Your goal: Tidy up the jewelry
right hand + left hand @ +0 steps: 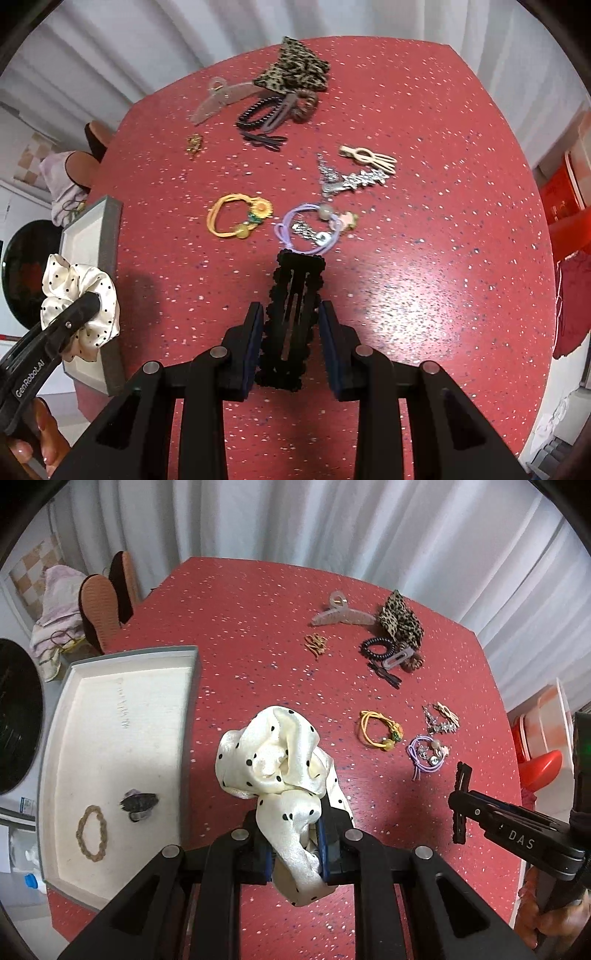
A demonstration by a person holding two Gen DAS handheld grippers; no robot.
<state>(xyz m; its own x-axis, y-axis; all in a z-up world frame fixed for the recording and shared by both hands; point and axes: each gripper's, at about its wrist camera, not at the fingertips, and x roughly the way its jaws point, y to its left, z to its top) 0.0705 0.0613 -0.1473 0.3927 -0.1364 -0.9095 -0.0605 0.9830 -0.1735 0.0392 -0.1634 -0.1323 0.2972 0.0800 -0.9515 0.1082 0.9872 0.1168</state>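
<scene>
Both my grippers loaded.
My left gripper [295,843] clamps the dotted scrunchie [275,755], tray [190,716] at nine o'clock; my right gripper [290,345] clamps the black clip [291,306].

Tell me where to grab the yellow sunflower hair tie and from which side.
Grip the bare cord loop of the yellow sunflower hair tie, on the end away from its flower and bead. It lies flat on the red table, so come straight down, one finger inside the open loop, one outside.

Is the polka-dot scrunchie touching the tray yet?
Cannot tell. The scrunchie sits clamped in the left gripper beside the tray; the right wrist view overlaps them, hiding any gap.
</scene>
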